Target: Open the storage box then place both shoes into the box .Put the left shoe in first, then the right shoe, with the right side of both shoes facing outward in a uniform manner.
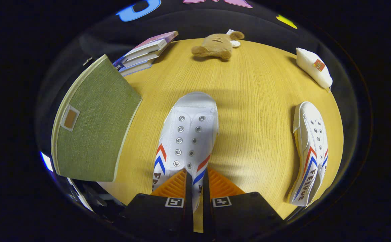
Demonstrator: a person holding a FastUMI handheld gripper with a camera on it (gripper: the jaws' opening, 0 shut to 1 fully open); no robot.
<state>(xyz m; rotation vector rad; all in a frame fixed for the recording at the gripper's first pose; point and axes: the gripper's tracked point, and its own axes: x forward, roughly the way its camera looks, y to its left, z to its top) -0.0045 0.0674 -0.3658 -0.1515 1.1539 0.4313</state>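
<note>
The tongs (195,183) are clamped narrowly on the rear collar of a white canvas sneaker (188,134), its toe pointing ahead. Risk: thin hold, shoe may swing or slip. The green storage box (94,124) stands ahead-left, apparently lidded; the second sneaker (311,151) lies well right.

A round wooden desk (249,101) carries a white shoe (187,134) between and just ahead of the fingers, a second shoe (309,151) off to their right, and beyond them a green box (94,124), stacked books (146,52), a plush toy (217,46) and a white pouch (313,67).
</note>
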